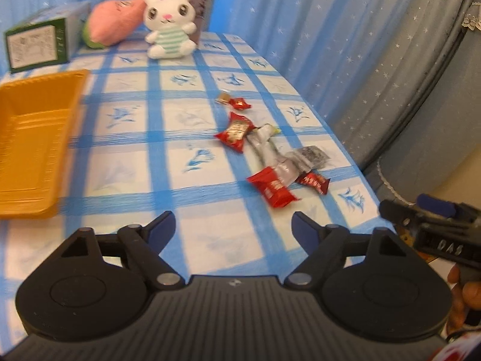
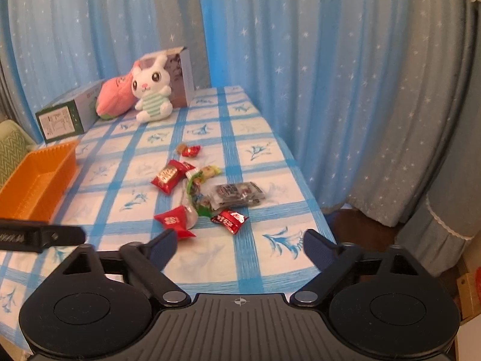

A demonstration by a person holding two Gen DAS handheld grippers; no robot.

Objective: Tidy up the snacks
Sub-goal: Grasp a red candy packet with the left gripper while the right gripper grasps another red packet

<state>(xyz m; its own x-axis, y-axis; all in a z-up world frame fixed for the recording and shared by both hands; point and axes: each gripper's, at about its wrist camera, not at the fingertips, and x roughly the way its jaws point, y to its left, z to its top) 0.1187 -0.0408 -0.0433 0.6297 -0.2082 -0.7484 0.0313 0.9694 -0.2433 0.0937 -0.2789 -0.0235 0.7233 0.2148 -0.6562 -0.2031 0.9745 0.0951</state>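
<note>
Left gripper (image 1: 233,230) sits nearest the lens, jaws apart, nothing between them, hovering over bare cloth short of the snacks. Right gripper (image 2: 237,245) likewise: jaws apart, empty, low over the near table edge, with the closest red packet (image 2: 174,222) just beyond its left finger.

Table (image 2: 249,273) carries a blue-check cloth. Tray (image 2: 36,180), orange and empty, sits at the left side, well apart from the snacks. Green box (image 2: 60,121), brown box (image 2: 180,78), pink plush (image 2: 115,97) and white bunny (image 2: 151,93) line the far end.

Snacks lie loose in a cluster mid-table, right of centre: dark flat pack (image 2: 237,194), long clear-wrapped bar (image 2: 195,192) lying partly under or against its neighbours, another red packet (image 2: 170,176), red candy (image 2: 230,219), and small far candy (image 2: 188,150).

Task barely begun by the look of it: nothing in the tray.

Risks, as judgement:
- Packets overlap or touch, so a pinch could drag a neighbour along or lift two.
- Wrappers look slick and flat; fingers may slide over and push one instead of gripping.
- Dark pack and red candy lie near the right edge; a nudge could send them off.
- Both grippers close on one cluster, so they could collide.
- Cloth could bunch under a low pinch.
- Long carry to the tray; a weak corner grip could drop.
</note>
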